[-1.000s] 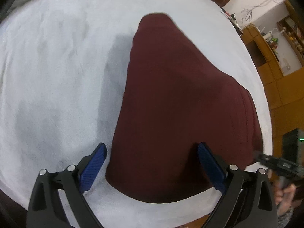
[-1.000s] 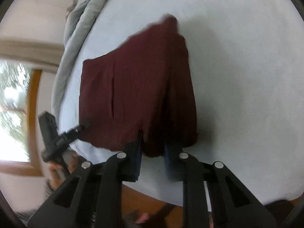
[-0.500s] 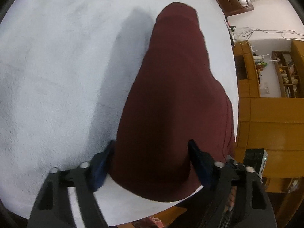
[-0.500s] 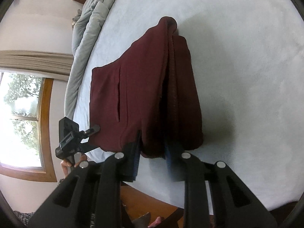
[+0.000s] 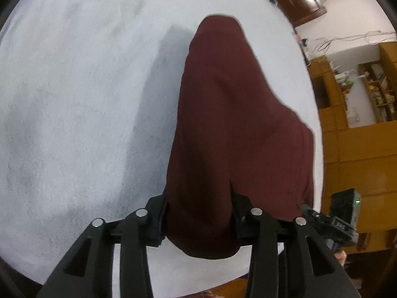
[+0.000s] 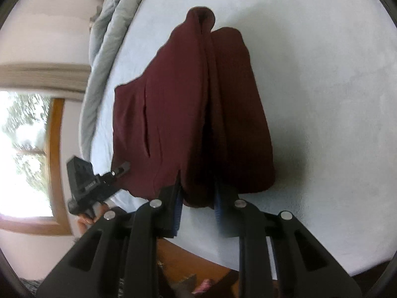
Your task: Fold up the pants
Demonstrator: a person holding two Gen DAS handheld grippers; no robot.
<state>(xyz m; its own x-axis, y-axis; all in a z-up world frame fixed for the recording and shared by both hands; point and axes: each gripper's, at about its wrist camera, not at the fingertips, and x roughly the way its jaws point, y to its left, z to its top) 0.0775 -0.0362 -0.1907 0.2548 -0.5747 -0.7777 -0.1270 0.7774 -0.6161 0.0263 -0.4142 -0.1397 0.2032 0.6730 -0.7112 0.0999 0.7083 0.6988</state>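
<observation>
The dark maroon pants [image 5: 230,129] hang in folded layers over the white bed [image 5: 74,99]. My left gripper [image 5: 198,221] is shut on a thick bunch of the near edge of the pants, with cloth bulging between and below its fingers. In the right wrist view the pants [image 6: 188,114] show a side pocket slit and a deep fold down the middle. My right gripper [image 6: 197,202] is shut on the near corner of the pants. Each gripper shows in the other's view, the right one [image 5: 342,221] at the pants' right edge and the left one [image 6: 91,183] at their left edge.
A grey duvet [image 6: 109,32] lies bunched along the far side of the bed. A window [image 6: 27,154] is at the left. Wooden cabinets and shelves [image 5: 359,114] stand beyond the bed's right edge. The wooden bed frame [image 6: 193,265] runs below the near edge.
My left gripper went from wide open around the pants' edge to shut on it. The pants were lifted and drawn into a narrower, taller hanging shape. The right gripper kept its hold.
</observation>
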